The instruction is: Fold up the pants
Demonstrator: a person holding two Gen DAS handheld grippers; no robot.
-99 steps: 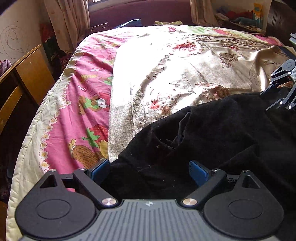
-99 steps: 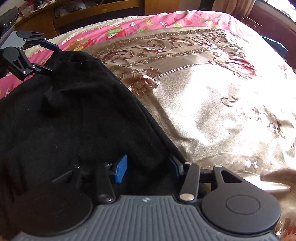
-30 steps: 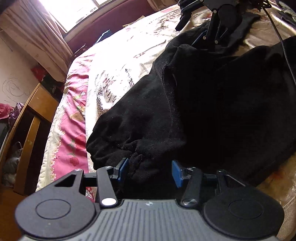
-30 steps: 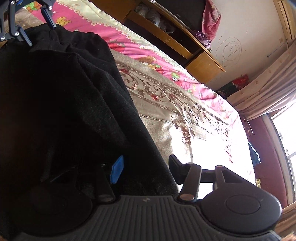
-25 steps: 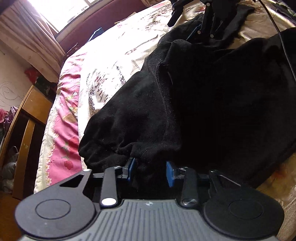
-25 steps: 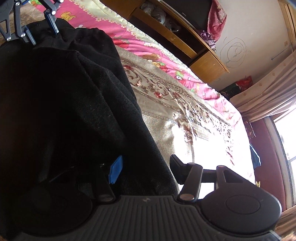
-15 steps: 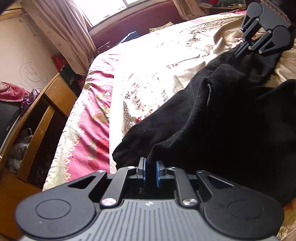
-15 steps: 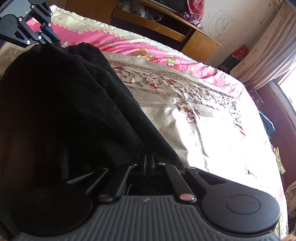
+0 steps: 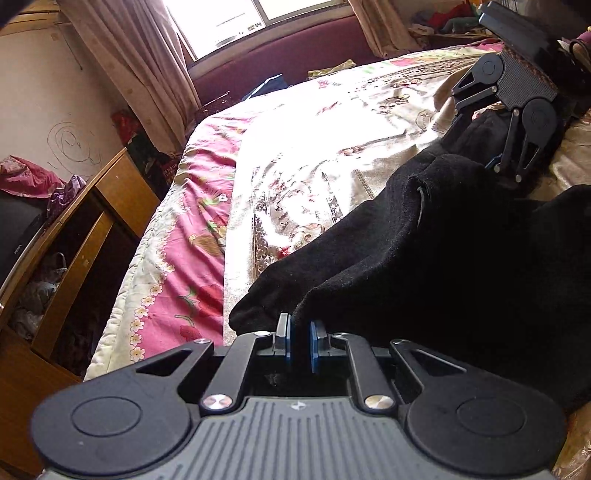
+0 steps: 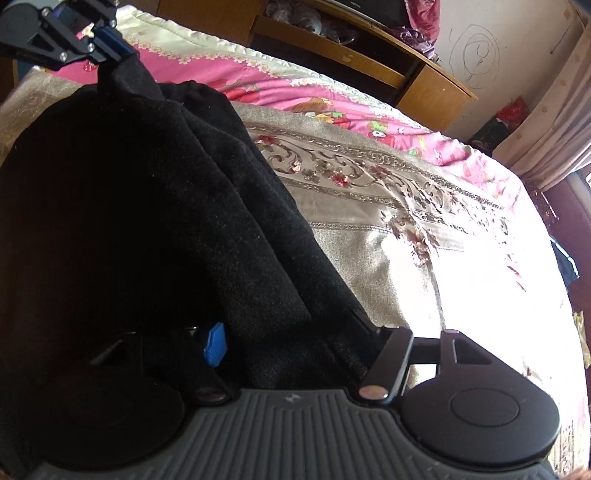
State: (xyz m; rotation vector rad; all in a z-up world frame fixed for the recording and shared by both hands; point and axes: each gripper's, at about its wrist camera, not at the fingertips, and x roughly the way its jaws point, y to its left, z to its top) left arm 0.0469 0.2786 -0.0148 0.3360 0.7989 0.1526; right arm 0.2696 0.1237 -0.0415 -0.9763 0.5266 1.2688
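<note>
Left gripper: clenched on a fold of the black pants, blue pads nearly together with dark cloth pinched between them.
Right gripper: spread wide, jaws just opened out within the last half second; cloth lying between the blue pad and the far finger, no squeeze visible.
Pants: black, fleecy, bunched in thick folds; spreading forward and to the right of the left gripper, one rounded end just left of its pads; in the right wrist view filling the ground ahead and to the left of the right gripper, up to the other tool at the top left corner.
Pants, far ends: one corner drawn up into the left gripper's pads; opposite edge under the right gripper's fingers.
Surface: gold floral bedspread directly under and beyond the pants; pink cartoon-print quilt further out, left of the left gripper.
Room: wooden cabinet beside the bed, left of the left gripper; curtain and bright window beyond; wall scribble ahead of the right gripper.
</note>
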